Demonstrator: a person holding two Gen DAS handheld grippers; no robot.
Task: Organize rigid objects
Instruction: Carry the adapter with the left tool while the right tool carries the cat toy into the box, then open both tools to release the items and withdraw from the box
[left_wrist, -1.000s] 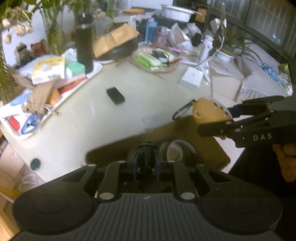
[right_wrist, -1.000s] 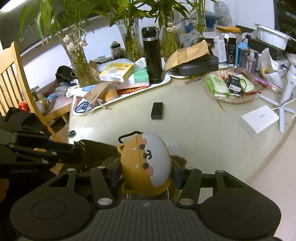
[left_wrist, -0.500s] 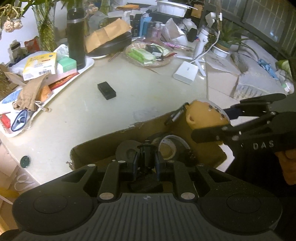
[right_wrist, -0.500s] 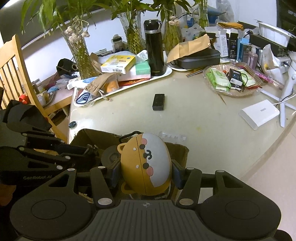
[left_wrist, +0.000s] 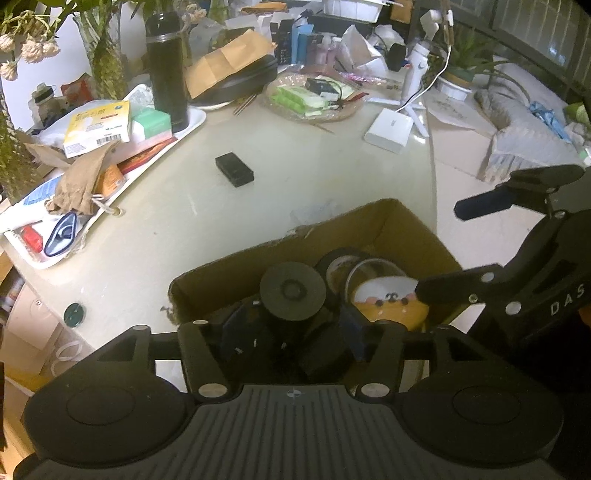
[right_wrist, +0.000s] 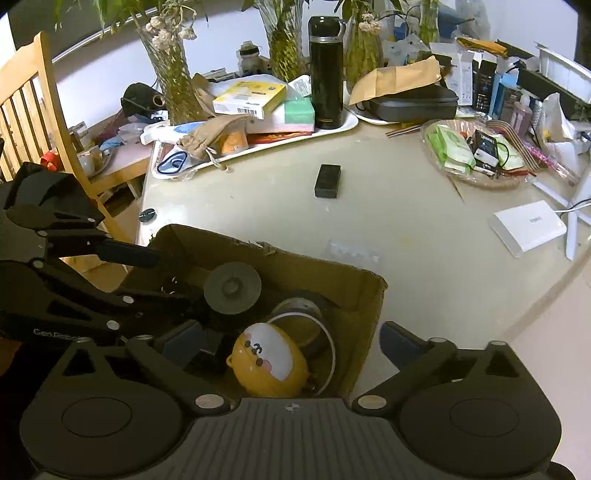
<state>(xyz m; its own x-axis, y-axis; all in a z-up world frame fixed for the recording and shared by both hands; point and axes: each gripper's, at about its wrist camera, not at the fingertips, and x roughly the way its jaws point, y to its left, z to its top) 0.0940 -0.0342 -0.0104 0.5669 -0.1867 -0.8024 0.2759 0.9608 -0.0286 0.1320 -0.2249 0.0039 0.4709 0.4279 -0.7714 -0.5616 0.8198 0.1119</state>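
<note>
**Both grippers let go over the cardboard box**

The cardboard box (right_wrist: 364, 295) sits at the near edge of the counter (right_wrist: 388, 206), and both grippers hang over it, pointing steeply down.

The right gripper (right_wrist: 284, 345) has just been opening its fingers; they now stand spread wide, 1 inside the box on the left and 1 outside its right wall. Between them, but below and clear of both pads, lies the yellow bear-faced case (right_wrist: 269, 363), released and resting in the near right part of the box against a white-rimmed ring (right_wrist: 330, 347). From the left wrist view the same case (left_wrist: 388, 304) shows beside a roll of dark tape (left_wrist: 341, 260).

The left gripper (left_wrist: 291, 332) has also just been opening its fingers, which stand about half apart. A black device with a round disc-shaped top (left_wrist: 291, 290) stands between them in the left part of the box; the blue pads sit on either side of its dark body, and it is hard to tell whether they touch it.

Farther out on the counter lie a small black box (right_wrist: 327, 181) on open surface, a white power bank (right_wrist: 528, 227) to the right, and a black flask (right_wrist: 327, 72) on a white tray (right_wrist: 347, 122) at the far side.
</note>
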